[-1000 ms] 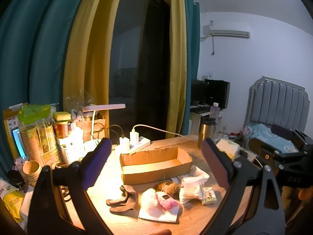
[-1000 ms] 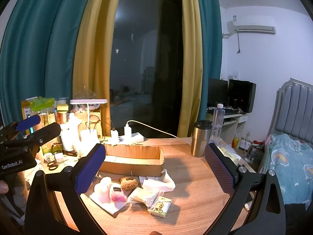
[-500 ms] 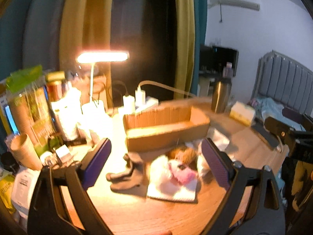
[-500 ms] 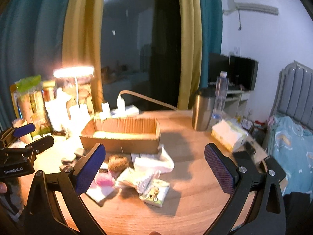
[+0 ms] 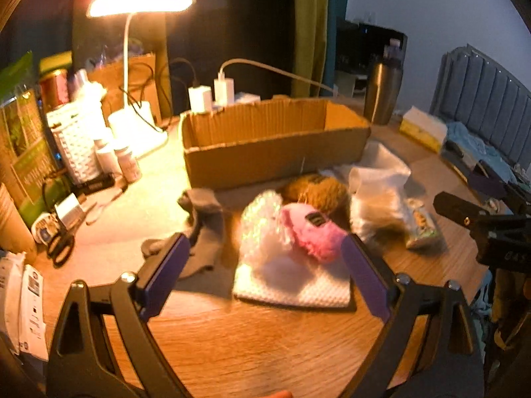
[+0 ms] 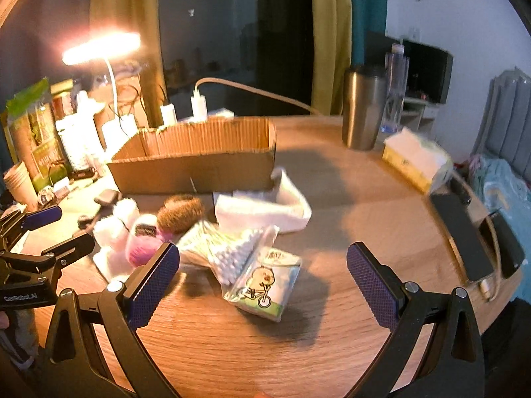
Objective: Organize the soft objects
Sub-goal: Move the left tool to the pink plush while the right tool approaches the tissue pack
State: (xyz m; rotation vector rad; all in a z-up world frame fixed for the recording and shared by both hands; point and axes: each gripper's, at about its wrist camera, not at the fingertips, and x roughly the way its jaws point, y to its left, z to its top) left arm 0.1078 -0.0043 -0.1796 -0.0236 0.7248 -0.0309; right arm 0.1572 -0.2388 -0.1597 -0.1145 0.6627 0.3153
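Left gripper (image 5: 265, 265): jaws spread, holding nothing, above the white cloth (image 5: 292, 285). Right gripper (image 6: 262, 275): jaws spread, holding nothing, over the tissue pack (image 6: 265, 282). Pink plush (image 5: 312, 232), brown ball (image 5: 318, 192) and grey sock (image 5: 202, 232) lie on the worktop (image 5: 265, 348), just before the cardboard box (image 5: 275, 146).

Both cameras look down low over the bench (image 5: 265, 348) from its near edge. Each sees the cardboard box (image 5: 275, 146) and the pile of soft things; the right camera looks from farther right.
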